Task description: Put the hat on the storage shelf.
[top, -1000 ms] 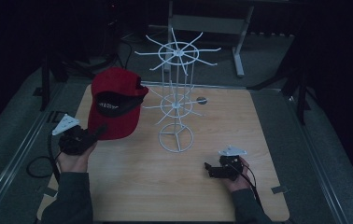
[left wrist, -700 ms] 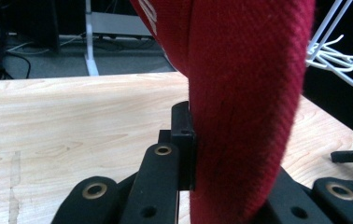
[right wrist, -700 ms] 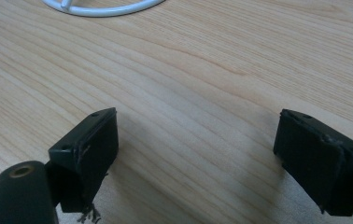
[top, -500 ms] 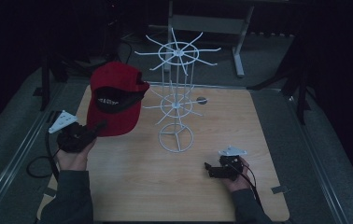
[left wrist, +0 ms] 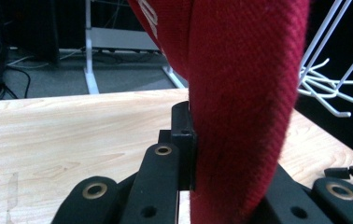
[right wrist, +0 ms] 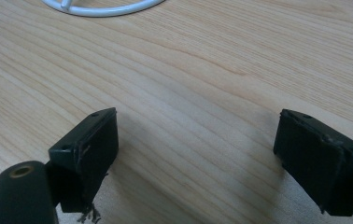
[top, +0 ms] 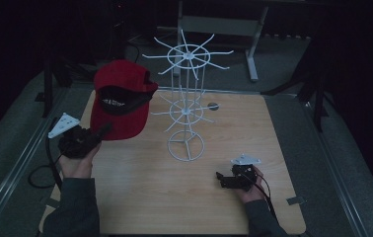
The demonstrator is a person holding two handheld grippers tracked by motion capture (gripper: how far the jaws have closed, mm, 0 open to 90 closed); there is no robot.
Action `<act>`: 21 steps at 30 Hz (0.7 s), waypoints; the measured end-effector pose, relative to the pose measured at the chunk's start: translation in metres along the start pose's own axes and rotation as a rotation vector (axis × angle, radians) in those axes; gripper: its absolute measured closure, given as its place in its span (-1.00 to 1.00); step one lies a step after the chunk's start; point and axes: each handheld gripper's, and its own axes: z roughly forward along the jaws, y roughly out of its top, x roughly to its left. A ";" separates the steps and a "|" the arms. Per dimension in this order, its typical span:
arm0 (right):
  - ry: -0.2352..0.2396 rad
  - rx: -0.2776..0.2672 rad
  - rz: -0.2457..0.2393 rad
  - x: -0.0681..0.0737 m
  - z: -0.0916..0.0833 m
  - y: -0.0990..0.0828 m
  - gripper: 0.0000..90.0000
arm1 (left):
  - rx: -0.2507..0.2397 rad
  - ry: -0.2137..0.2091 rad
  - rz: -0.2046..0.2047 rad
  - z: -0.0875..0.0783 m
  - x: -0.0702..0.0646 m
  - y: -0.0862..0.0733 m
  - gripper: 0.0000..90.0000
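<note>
Dim room, dark floor; light wooden table (top: 140,197) at centre.
Item: red cap (top: 121,98), lifted clear of the table at its left, just beside a white wire rack (top: 187,106). White lettering shows on the dark inner band and on the red cloth in the left gripper view; too small and cropped to read.
Left gripper (top: 103,131): jaws pinching the cap's brim.
Right gripper (top: 220,177): low over the table near the front right, jaws spread, nothing between them.

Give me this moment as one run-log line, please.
left tongs: shut on red cap, held up | right tongs: open, at table | wire rack: bare
</note>
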 end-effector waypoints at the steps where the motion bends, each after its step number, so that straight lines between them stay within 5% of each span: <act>1: 0.000 0.000 0.000 0.000 0.000 0.000 -0.69 | -0.004 -0.001 -0.001 0.000 0.000 0.001 0.89; 21: 0.000 0.000 0.001 0.000 0.000 0.000 -0.69 | -0.052 0.008 0.011 -0.003 -0.006 0.020 0.90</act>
